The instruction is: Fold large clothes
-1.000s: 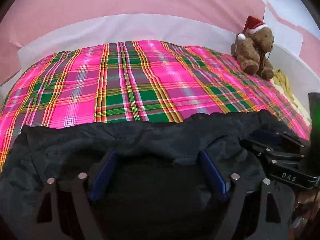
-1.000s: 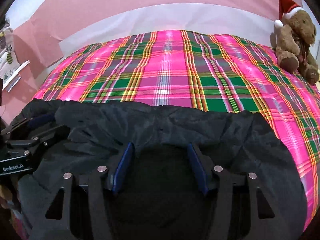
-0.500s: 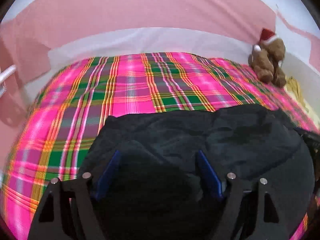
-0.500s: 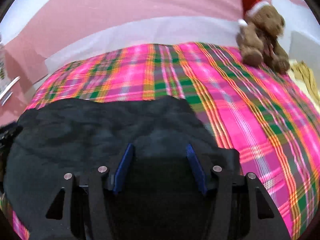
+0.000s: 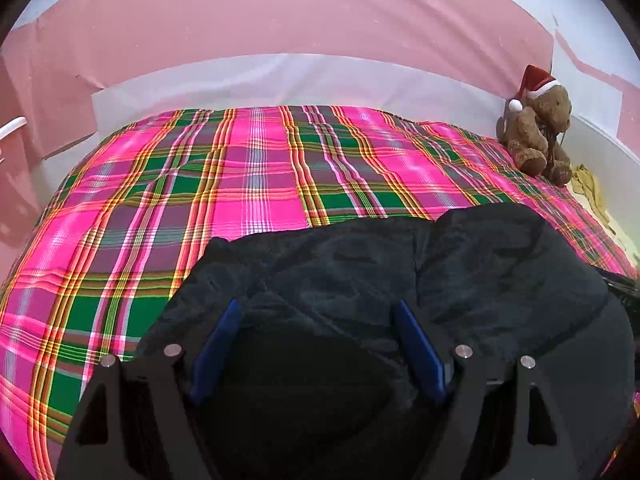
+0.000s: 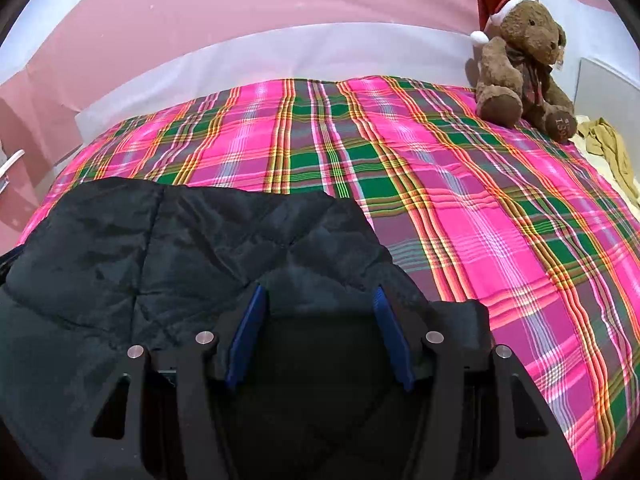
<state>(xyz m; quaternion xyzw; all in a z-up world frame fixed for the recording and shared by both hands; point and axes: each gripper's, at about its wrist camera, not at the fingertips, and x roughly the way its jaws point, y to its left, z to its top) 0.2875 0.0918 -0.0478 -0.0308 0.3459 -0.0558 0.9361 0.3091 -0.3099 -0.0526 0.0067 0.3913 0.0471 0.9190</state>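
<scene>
A black quilted jacket [image 5: 440,272] lies bunched on the near part of a bed covered by a pink and green plaid blanket [image 5: 256,184]. Everything here is placed from that jacket. The left gripper [image 5: 316,312] sits over the jacket's left portion, its blue-padded fingers [image 5: 216,344] spread wide with a thick mound of the dark fabric filling the space between them; whether the pads actually press the cloth cannot be told. The right gripper [image 6: 318,296] sits over the jacket's right end, fingers [image 6: 390,336] likewise apart with padded fabric between them, and its grip cannot be judged either. Beyond the jacket, the plaid blanket stretches bare to a white strip at the base of a pink wall [image 5: 280,24]. Far to the jacket's right, at the wall, a brown teddy bear in a Santa hat [image 6: 520,56] sits upright, with a crumpled yellowish cloth [image 6: 608,144] just beside it.
</scene>
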